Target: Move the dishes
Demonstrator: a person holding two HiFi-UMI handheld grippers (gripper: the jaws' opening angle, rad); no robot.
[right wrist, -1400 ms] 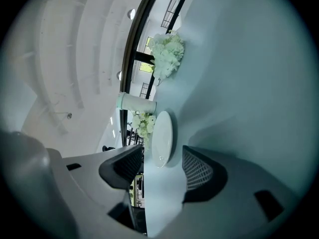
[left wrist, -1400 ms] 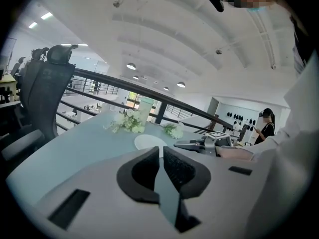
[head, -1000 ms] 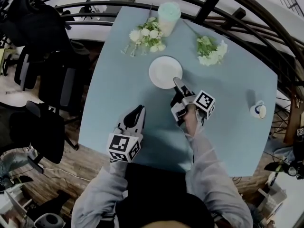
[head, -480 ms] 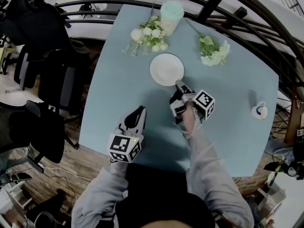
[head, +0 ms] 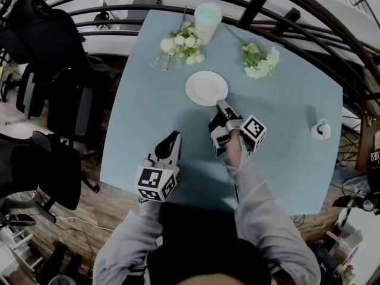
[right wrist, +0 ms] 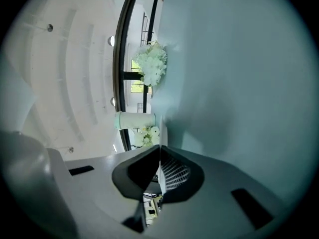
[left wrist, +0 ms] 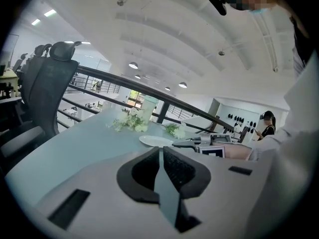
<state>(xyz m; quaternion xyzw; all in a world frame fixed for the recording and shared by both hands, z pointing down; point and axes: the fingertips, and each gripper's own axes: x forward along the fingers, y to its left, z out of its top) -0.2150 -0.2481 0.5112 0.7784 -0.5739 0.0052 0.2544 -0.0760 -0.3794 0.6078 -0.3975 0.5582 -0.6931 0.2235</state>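
Observation:
A white plate [head: 206, 88] lies on the light-blue table [head: 285, 159], toward its far side. My right gripper [head: 220, 104] reaches the plate's near rim and is shut on it. In the right gripper view, which is rolled onto its side, the rim shows as a thin white sliver [right wrist: 160, 138] between the closed jaws of my right gripper [right wrist: 160, 148]. My left gripper [head: 172, 137] rests near the table's front left, apart from the plate, shut with nothing in it. The left gripper view shows its tips [left wrist: 160, 151] together, with the plate [left wrist: 155, 141] beyond.
At the far edge, a pale green cup [head: 208, 13] stands beside a white flower bunch [head: 181, 45]. A second bunch [head: 258, 58] lies to the right. There is a small white and blue cup [head: 321, 129] at the right edge. Dark office chairs [head: 59, 111] stand left of the table, and a curved railing [head: 261, 5] runs behind it.
The right gripper has rolled slightly at the plate's rim and now sits tight on it. The left gripper has not moved.

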